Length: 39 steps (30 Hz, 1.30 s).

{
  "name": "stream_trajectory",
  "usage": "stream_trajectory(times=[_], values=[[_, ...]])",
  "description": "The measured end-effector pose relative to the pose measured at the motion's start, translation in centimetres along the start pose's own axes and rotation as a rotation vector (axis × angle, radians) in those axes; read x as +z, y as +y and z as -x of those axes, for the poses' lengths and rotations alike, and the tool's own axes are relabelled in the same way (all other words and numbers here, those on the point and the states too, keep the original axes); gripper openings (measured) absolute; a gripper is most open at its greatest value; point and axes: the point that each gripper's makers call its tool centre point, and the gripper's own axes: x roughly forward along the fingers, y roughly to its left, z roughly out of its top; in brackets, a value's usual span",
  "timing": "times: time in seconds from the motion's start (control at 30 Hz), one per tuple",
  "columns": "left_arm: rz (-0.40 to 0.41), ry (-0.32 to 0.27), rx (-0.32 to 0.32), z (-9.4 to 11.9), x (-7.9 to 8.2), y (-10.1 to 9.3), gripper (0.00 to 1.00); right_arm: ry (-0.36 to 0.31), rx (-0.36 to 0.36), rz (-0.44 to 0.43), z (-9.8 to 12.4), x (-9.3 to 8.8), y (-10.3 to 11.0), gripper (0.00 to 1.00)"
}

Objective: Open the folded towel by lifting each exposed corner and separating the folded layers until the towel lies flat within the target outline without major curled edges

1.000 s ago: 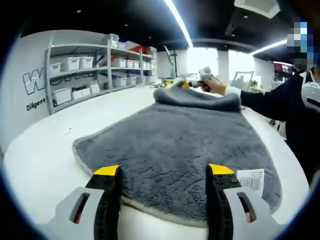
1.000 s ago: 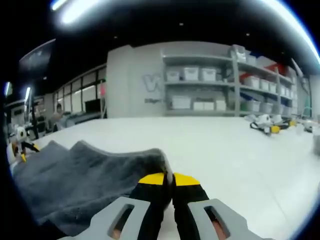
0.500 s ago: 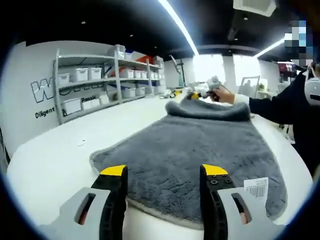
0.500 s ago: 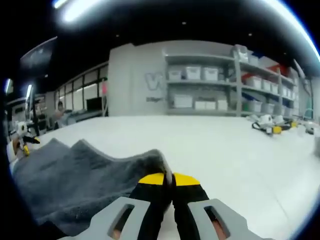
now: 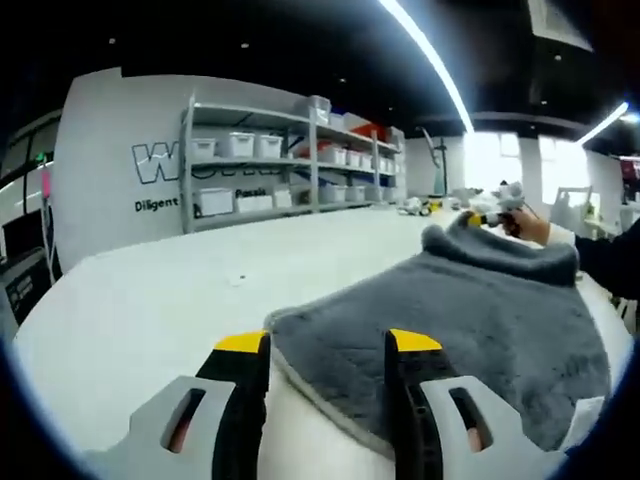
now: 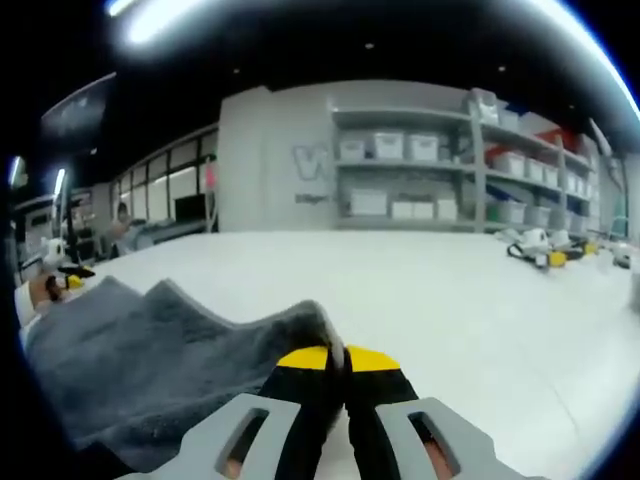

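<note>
White table, shelving (holding white bins).

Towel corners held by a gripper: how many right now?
1. The right gripper is shut on a towel corner; the left gripper is open at the near corner, gripping nothing. Other corners may be hidden.
</note>
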Motion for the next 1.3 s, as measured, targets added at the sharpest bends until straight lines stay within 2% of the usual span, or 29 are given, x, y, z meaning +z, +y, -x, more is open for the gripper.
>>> stream_trajectory(times=[0.03, 0.1, 0.13, 0.23, 0.27, 0.33, 0.4, 0.5, 0.63, 0.7, 0.87, 1.0, 1.17, 1.3], values=[[-0.002, 0.003, 0.015, -0.2, -0.2, 0.3, 0.44, 0.000, -0.001, 0.000, 0.0, 0.0, 0.0, 0.00], [-0.048, 0.001, 0.113, -0.4, -0.3, 1.9, 0.39, -0.002, -0.002, 0.000, 0.2, 0.0, 0.1, 0.00], [-0.054, 0.009, 0.135, -0.4, -0.4, 2.2, 0.38, -0.003, -0.003, -0.002, 0.4, 0.0, 0.3, 0.00], [0.080, -0.025, 0.101, -1.0, 0.1, 1.5, 0.38, -0.009, -0.002, -0.008, 0.6, 0.2, 0.5, 0.00], [0.099, -0.020, 0.115, -1.2, 0.1, 1.6, 0.38, -0.010, -0.002, -0.008, 0.7, 0.2, 0.6, 0.00], [0.053, -0.004, 0.147, -1.4, -0.1, 1.8, 0.38, -0.009, -0.001, -0.005, 0.8, 0.2, 0.9, 0.00], [0.004, 0.040, 0.173, -1.6, -0.6, 2.0, 0.36, -0.011, -0.001, -0.002, 1.0, 0.3, 1.1, 0.00], [0.025, 0.063, 0.160, -2.1, -1.1, 1.5, 0.36, -0.017, 0.003, 0.001, 1.2, 0.5, 1.5, 0.00], [0.000, 0.118, 0.195, -2.3, -1.8, 1.6, 0.34, -0.016, 0.005, 0.009, 1.4, 0.5, 1.9, 0.00], [-0.005, 0.172, 0.220, -2.2, -2.5, 1.9, 0.33, -0.015, 0.005, 0.016, 1.5, 0.6, 2.2, 0.00], [-0.017, 0.167, 0.213, -2.3, -2.2, 1.5, 0.26, -0.018, 0.008, 0.025, 1.8, 0.7, 2.9, 0.00], [-0.064, 0.166, 0.224, -2.4, -2.3, 1.6, 0.22, -0.020, 0.012, 0.042, 2.1, 0.8, 3.7, 0.00], [-0.086, 0.161, 0.251, -2.2, -2.1, 2.0, 0.17, -0.016, 0.015, 0.059, 2.0, 0.7, 3.9, 0.00], [-0.110, 0.163, 0.273, -1.9, -2.1, 2.6, 0.08, -0.015, 0.014, 0.068, 2.2, 0.7, 4.1, 0.00]])
